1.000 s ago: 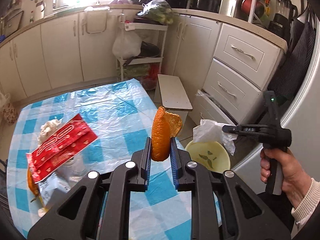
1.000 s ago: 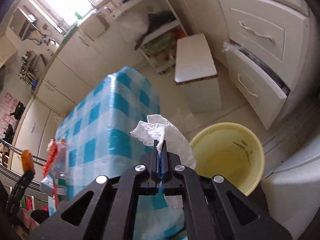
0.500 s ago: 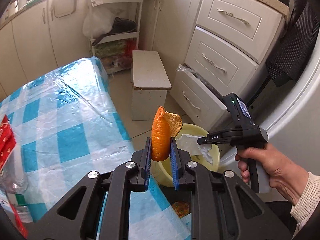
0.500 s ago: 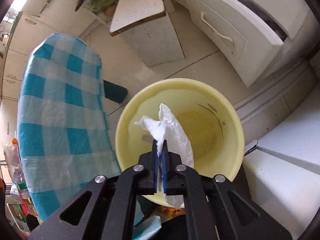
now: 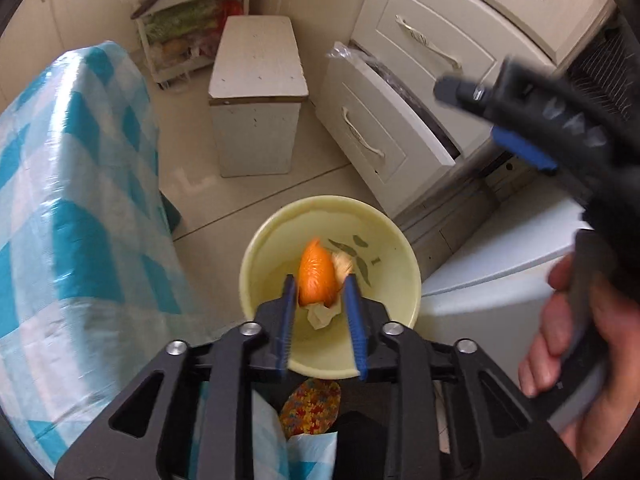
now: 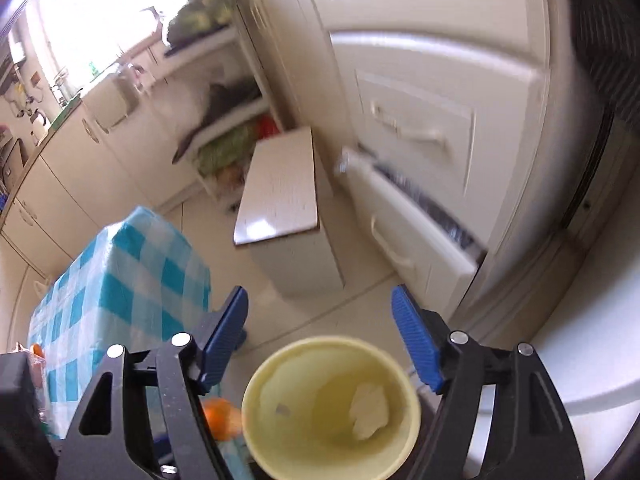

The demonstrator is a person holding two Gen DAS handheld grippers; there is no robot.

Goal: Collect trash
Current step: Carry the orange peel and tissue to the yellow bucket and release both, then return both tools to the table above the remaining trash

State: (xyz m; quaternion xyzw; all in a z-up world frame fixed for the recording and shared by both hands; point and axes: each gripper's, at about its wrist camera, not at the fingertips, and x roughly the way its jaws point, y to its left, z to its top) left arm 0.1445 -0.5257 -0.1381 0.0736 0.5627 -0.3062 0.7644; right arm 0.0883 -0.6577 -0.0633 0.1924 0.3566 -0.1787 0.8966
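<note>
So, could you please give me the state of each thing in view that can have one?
left hand-held gripper: jaws just opening, orange peel between them.
right hand-held gripper: jaws wide apart, just opened, nothing between them.
orange peel: above the bin, blurred.
yellow bin: upright on the floor, uncovered.
crumpled tissue: lying inside the bin.
lower drawer: pulled partly open.
upper drawer: shut.
</note>
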